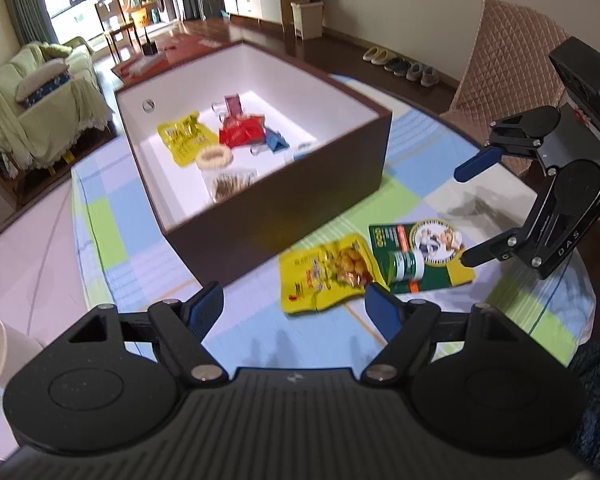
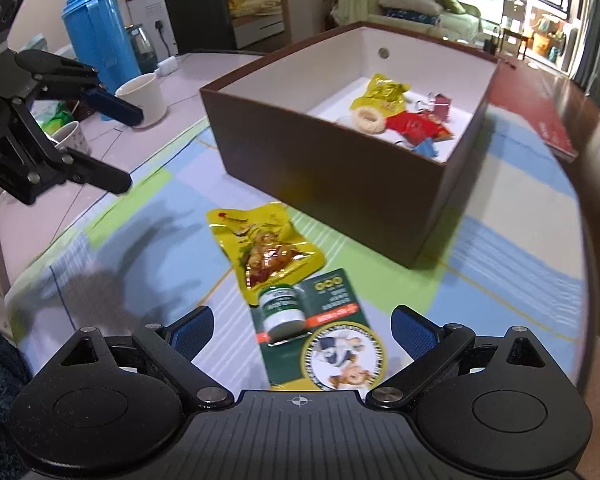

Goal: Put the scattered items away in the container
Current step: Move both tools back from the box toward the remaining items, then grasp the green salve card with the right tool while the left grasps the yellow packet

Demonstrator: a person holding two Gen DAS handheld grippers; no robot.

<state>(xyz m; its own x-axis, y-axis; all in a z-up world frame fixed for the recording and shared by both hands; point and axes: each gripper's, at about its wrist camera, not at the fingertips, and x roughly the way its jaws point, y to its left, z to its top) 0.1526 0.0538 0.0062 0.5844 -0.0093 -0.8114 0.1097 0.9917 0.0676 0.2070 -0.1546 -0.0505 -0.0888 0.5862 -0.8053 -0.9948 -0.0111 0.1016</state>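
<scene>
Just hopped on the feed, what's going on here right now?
Tidying is partway done. Several snack packs already lie in the brown box. A yellow snack pouch and a green packet remain on the tablecloth. Both the left claw and right claw are open, holding nothing.

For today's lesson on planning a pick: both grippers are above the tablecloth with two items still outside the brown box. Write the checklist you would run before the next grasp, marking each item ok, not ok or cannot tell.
1. Right gripper open: ok, jaws spread wide.
2. Left gripper open and empty: ok.
3. Target in line: ok, the green card with bottle lies between the right gripper's fingers in the right wrist view.
4. Target free of neighbours: not ok, the yellow snack pouch touches or overlaps its far end.
5. Brown box has room: ok, bare white floor shows among the packets.
6. Bottle fixed to the card: cannot tell.
</scene>
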